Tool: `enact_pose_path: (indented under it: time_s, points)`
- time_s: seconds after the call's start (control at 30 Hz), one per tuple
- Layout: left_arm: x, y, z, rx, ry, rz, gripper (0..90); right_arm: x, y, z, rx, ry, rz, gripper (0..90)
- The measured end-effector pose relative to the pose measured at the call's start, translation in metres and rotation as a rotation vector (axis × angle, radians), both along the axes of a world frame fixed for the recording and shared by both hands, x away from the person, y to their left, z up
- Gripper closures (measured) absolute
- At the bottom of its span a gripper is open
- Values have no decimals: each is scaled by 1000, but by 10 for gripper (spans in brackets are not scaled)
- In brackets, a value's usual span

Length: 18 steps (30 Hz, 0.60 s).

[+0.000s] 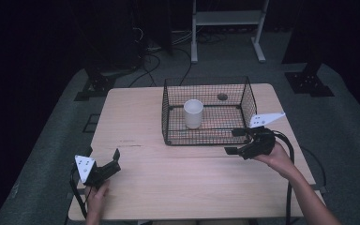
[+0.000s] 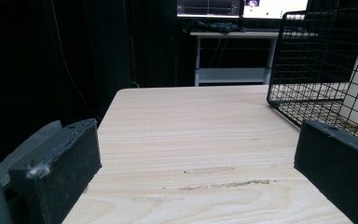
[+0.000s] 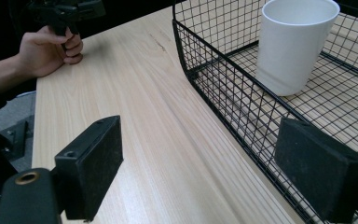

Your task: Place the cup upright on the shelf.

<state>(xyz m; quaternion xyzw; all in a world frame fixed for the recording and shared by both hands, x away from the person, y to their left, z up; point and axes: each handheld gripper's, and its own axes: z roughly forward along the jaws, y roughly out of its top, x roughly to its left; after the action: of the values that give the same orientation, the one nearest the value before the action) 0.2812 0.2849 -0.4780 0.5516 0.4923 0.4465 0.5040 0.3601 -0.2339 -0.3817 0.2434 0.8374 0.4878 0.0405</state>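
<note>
Black fingers [image 3: 93, 158] of the right gripper [image 1: 239, 141] gape empty beside the wire basket [image 1: 168, 123]; left gripper [image 1: 104, 161] open, empty.

Dark lab (black drapes [image 1: 37, 47], monitors [image 2: 242, 7], floor cables [image 1: 150, 61]).

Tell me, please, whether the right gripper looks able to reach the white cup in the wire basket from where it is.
Probably yes. The right gripper sits open at the wire basket's near right corner, its side wall between them, but the basket has no lid, so the white cup looks reachable from above.
</note>
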Motion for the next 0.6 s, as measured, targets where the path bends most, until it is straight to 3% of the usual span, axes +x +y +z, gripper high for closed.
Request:
enact_pose_path:
  time_s: [0.6]
  points:
    - [0, 0, 0, 3, -1, -1, 0, -18, -18, -21, 15, 10, -43, 143]
